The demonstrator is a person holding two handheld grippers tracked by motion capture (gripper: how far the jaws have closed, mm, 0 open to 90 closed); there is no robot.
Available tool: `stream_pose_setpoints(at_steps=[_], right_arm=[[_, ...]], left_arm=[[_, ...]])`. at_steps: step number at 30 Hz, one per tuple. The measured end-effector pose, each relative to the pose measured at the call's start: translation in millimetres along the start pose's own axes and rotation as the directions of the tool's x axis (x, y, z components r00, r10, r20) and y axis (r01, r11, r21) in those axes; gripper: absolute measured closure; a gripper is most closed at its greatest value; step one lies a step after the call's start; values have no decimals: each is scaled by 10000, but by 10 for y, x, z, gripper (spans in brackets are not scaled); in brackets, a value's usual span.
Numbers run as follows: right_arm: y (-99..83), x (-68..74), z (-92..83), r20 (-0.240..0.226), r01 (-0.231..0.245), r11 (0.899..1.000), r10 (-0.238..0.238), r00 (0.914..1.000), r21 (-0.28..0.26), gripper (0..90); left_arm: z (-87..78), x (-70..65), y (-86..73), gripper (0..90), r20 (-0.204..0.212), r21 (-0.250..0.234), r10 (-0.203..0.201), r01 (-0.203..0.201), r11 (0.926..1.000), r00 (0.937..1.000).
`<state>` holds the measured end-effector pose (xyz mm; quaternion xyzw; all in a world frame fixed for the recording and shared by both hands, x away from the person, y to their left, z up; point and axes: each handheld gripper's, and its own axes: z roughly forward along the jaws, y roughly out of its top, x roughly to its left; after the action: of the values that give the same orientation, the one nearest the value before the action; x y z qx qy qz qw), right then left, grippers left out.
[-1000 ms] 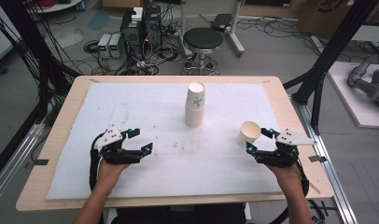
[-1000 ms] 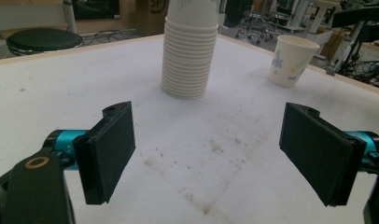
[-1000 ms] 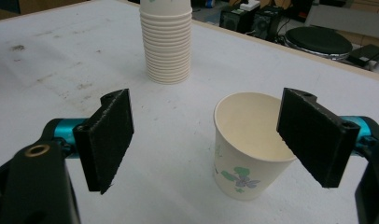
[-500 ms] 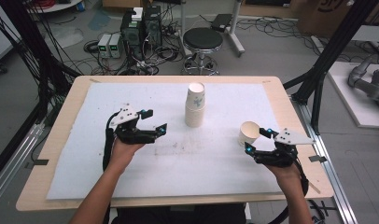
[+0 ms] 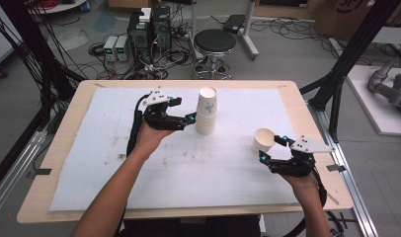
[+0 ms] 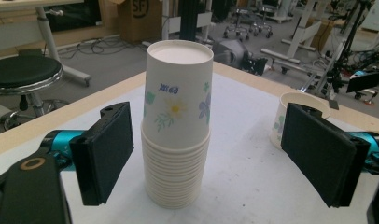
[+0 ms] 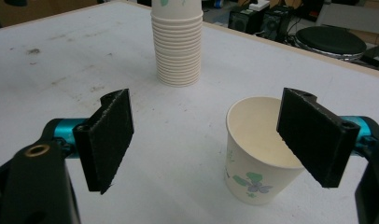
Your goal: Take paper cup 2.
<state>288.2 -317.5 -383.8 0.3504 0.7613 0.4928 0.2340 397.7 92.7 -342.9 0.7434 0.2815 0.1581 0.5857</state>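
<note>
**High view: left gripper now at the cup stack**

On the table, the left gripper has moved up from the near left edge to the stack of cups, jaws opening wider, nothing pinched. The right gripper stays spread beside the single cup.

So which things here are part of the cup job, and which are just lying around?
In the job:
- stack of paper cups, upside down, between the open jaws of the left tool
- single paper cup, upright, by the open right tool
- white mat they stand on

Lying about:
- black stool
- electronics boxes and cables on the floor
</note>
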Motion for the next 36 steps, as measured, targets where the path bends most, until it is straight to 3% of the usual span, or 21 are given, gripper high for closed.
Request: stream_pose_setpoints(at_steps=[13, 17, 31, 36], right_arm=[[15, 22, 23, -159, -18, 10000, 18, 9999, 13, 193], [24, 37, 30, -221, -9, 10000, 9, 9998, 15, 193], [13, 19, 31, -248, -76, 10000, 76, 9997, -20, 193], [8, 13, 30, -245, -71, 10000, 70, 9997, -20, 193]], left_arm=[[438, 51, 281, 169, -51, 521, 76, -73, 9986, 10000], [581, 66, 329, 169, -171, 909, 249, -232, 9956, 9995], [918, 185, 381, 184, -418, 1646, 146, -75, 9863, 9990], [953, 197, 359, 258, -294, 1754, 96, -43, 9845, 9995]])
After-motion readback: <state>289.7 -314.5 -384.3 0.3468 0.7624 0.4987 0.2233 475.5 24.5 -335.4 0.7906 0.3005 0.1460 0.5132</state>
